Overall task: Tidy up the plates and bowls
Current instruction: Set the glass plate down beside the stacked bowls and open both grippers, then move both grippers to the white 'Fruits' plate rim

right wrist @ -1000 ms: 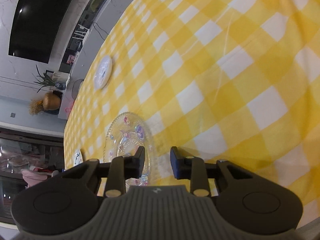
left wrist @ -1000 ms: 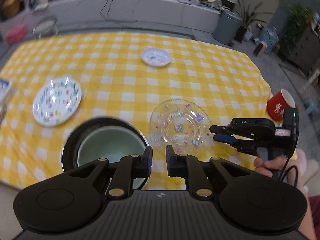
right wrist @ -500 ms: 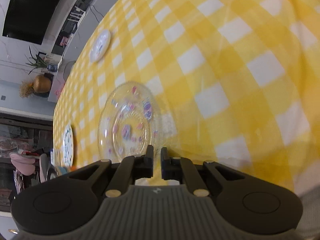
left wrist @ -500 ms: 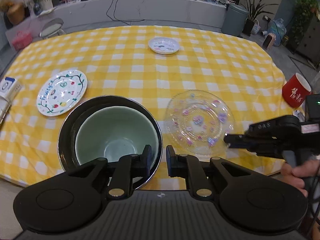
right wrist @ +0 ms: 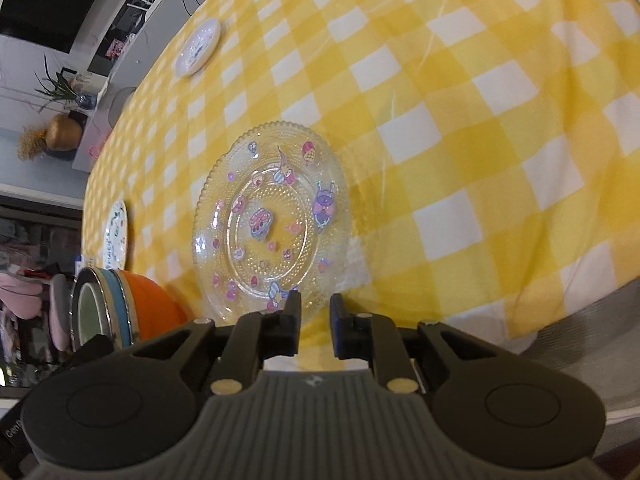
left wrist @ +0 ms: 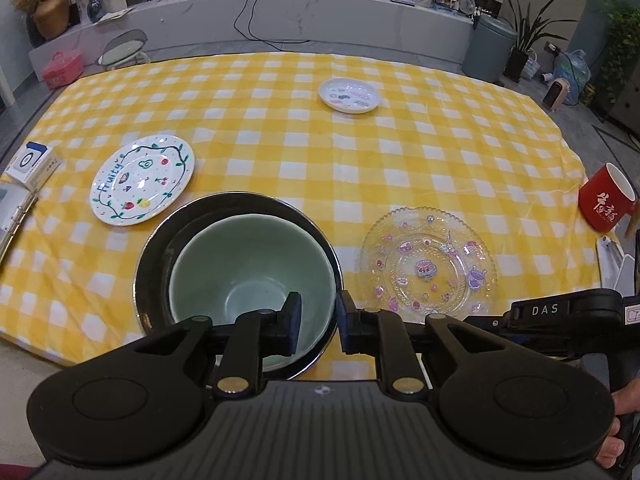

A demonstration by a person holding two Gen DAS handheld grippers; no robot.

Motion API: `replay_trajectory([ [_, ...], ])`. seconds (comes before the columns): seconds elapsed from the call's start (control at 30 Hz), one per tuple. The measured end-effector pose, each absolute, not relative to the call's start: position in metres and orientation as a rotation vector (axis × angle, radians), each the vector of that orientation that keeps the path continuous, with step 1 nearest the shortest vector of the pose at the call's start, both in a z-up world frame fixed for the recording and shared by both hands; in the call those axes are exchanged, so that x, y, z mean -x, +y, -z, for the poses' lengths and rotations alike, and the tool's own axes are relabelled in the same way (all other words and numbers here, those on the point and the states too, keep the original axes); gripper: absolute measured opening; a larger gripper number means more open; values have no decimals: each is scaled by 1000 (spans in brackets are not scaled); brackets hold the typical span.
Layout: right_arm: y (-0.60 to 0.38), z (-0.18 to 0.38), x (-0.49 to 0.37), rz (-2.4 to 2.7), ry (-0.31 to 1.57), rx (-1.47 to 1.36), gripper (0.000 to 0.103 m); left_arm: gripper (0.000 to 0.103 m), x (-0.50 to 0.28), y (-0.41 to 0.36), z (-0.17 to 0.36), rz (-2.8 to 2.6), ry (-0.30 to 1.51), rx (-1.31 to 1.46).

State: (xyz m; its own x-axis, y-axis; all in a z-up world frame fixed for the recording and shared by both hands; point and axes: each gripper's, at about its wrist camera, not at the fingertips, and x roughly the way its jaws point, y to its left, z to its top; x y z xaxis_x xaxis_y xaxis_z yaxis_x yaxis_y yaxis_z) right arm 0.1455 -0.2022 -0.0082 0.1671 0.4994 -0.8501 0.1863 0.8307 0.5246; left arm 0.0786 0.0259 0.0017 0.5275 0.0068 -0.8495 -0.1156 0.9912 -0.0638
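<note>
The likeliest slip lay at the nested bowls: the left gripper (left wrist: 316,316) straddled the near rim of the green bowl (left wrist: 248,264), which sat inside a dark steel bowl (left wrist: 156,264), and its jaws had just been opening to a narrow gap, the rim between them but seemingly not pinched. A careless pull-away could have caught that rim and tipped or dragged the stack toward the tabletop (left wrist: 304,160) edge, which was near.

The right gripper (right wrist: 314,322) hung just off the near edge of the glass plate (right wrist: 272,224); its jaws had just been opening too, narrow and empty. Glass lying flat on cloth gives little lip, so a bite could have skidded off or pushed the plate.

The fruit plate (left wrist: 142,180) and small white plate (left wrist: 349,95) lay well apart, farther back. A red mug (left wrist: 606,198) stood at the right edge, within reach of a swinging elbow. Nothing blocked the way between plate and bowls.
</note>
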Motion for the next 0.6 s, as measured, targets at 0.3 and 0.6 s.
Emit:
replay_trajectory([
  [0.3,-201,-30,-134,-199,1323,-442,51,24,-64,25,-32,-24,901,111],
  [0.6,-187,-79,-141,-382,1218,-559,71,30,-61,84,-51,-166,875,199],
])
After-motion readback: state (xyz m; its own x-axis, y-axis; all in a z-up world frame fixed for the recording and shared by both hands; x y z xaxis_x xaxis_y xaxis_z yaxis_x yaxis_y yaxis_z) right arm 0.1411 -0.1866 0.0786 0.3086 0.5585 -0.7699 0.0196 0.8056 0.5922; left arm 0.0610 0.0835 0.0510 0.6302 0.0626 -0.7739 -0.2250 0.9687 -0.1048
